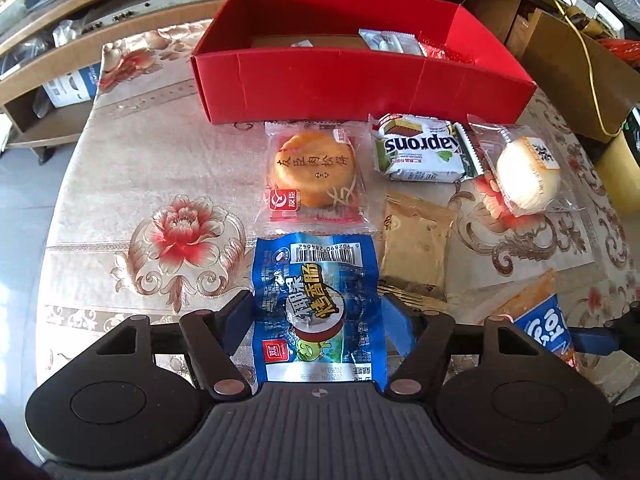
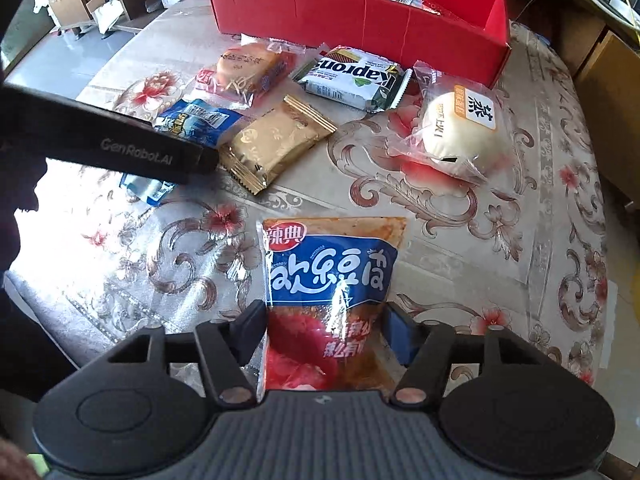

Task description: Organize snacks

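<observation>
We see the desk (image 1: 120, 184) under a flowered cloth, and at its far side the red box (image 1: 320, 84), which already holds a few wrapped snacks against its right end. Just in front of the box lie the round pastry (image 1: 314, 172) in clear wrap, the Kaprons wafer pack (image 1: 418, 152) beside it to the right, and the white bun (image 1: 528, 176) in its clear bag further right, overlapping the wafer pack's end. Nearer to us sits the gold sachet (image 1: 416, 248), between the wafer pack and our claws. Our left claw (image 1: 316, 320) has its jaws on either side of the blue sausage packet (image 1: 316, 304), pressing its edges, so we take it as clenched on that packet, which lies flat on the desk directly below the pastry. Our right claw (image 2: 326, 332) likewise closes on the blue-and-red spicy snack bag (image 2: 332, 276), whose lower half sits between the fingers while its top lies toward the bun.
</observation>
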The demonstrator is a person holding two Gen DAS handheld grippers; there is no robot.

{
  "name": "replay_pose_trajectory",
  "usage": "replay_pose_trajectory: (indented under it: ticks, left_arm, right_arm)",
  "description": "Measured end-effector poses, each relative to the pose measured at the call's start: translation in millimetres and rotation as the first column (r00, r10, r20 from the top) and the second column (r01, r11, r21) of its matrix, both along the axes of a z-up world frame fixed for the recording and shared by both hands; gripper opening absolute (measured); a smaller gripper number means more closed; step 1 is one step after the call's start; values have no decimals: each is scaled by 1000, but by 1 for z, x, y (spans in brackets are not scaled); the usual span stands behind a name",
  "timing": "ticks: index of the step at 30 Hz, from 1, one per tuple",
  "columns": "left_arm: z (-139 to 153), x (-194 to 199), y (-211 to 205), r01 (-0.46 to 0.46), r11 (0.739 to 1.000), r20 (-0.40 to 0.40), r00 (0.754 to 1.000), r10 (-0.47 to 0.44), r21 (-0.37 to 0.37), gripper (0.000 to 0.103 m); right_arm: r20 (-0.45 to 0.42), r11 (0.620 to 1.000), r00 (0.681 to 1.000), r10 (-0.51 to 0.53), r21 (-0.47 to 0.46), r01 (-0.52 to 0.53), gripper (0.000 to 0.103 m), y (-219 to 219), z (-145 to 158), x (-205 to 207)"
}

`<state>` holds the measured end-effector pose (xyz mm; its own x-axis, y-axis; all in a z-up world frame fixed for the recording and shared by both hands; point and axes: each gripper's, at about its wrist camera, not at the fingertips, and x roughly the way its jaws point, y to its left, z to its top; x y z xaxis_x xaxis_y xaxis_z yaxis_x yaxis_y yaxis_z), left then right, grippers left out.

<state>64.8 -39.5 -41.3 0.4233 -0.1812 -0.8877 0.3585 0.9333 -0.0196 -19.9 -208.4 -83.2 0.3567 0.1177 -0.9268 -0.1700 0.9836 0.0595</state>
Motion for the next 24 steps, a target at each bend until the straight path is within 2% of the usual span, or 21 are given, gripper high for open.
replay_pose_trajectory:
  ticks: [2, 5, 24]
  left_arm:
    - [3, -1, 2, 0, 1000, 2, 1000, 0, -15, 74]
    - [8, -2, 3, 4, 999, 12, 1000, -4, -33, 74]
    - [30, -2, -1, 20, 993, 60, 998, -13, -118, 74]
  right_arm:
    - [-2, 1000, 1000, -21, 20, 21, 53, -6, 3, 0]
    - [3, 998, 999, -47, 50, 47, 50, -12, 7, 5]
    - [93, 976, 982, -165, 161, 149, 49, -32, 34, 33]
